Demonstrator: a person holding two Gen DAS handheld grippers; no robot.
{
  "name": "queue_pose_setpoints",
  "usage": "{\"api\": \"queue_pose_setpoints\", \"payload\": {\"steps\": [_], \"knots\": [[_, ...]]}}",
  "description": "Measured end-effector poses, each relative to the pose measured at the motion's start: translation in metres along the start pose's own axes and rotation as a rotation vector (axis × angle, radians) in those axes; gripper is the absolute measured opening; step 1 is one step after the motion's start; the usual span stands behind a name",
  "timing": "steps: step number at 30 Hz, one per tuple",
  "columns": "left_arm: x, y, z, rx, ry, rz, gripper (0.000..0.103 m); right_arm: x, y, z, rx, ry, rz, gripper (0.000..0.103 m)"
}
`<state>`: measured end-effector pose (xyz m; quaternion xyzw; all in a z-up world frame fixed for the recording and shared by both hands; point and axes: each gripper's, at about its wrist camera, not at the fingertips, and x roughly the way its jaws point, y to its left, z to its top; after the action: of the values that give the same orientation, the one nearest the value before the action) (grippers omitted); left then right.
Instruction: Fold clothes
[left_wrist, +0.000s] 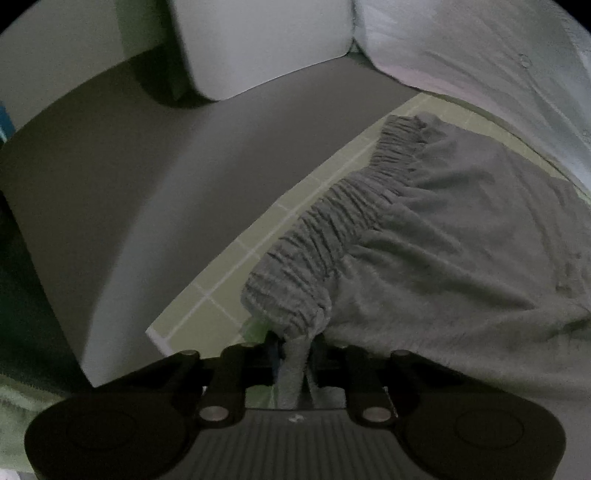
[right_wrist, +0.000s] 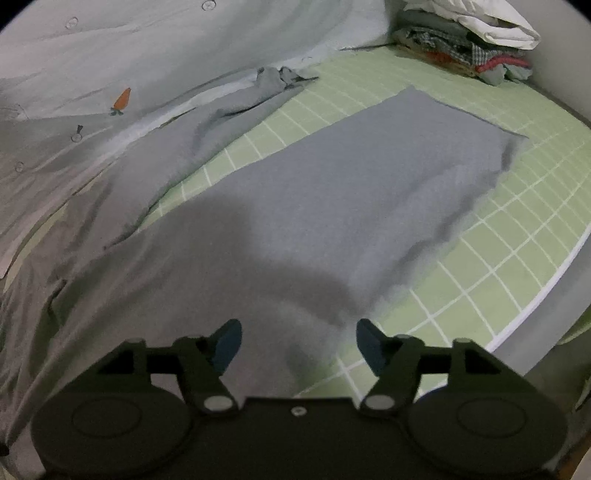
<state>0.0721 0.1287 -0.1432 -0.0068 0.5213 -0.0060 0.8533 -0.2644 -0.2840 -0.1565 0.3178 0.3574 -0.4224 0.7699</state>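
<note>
Your left tool pinches the waistband corner of the grey shorts on the green mat; your right tool hangs wide, empty — folding looks barely begun.

My left wrist camera looks steeply down along my left gripper, very close to the grey trousers, whose waistband runs from 6 toward 1 o'clock over the green gridded mat. My right wrist camera looks down past my right gripper, near, along the same trousers toward 1 o'clock. Both views share trousers, mat and the pale buttoned garment at 12.
</note>
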Motion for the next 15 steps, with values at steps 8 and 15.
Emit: {"api": "queue_pose_setpoints", "payload": {"steps": [8,15], "knots": [[-0.037,-0.015,-0.005,0.030,-0.084,-0.023,0.070,0.005,-0.001,0.010,-0.007,-0.012,0.014,0.082],[-0.075,-0.061,-0.017,0.122,-0.170,-0.074,0.080,0.022,-0.014,0.026,-0.020,-0.017,0.051,0.097]]}}
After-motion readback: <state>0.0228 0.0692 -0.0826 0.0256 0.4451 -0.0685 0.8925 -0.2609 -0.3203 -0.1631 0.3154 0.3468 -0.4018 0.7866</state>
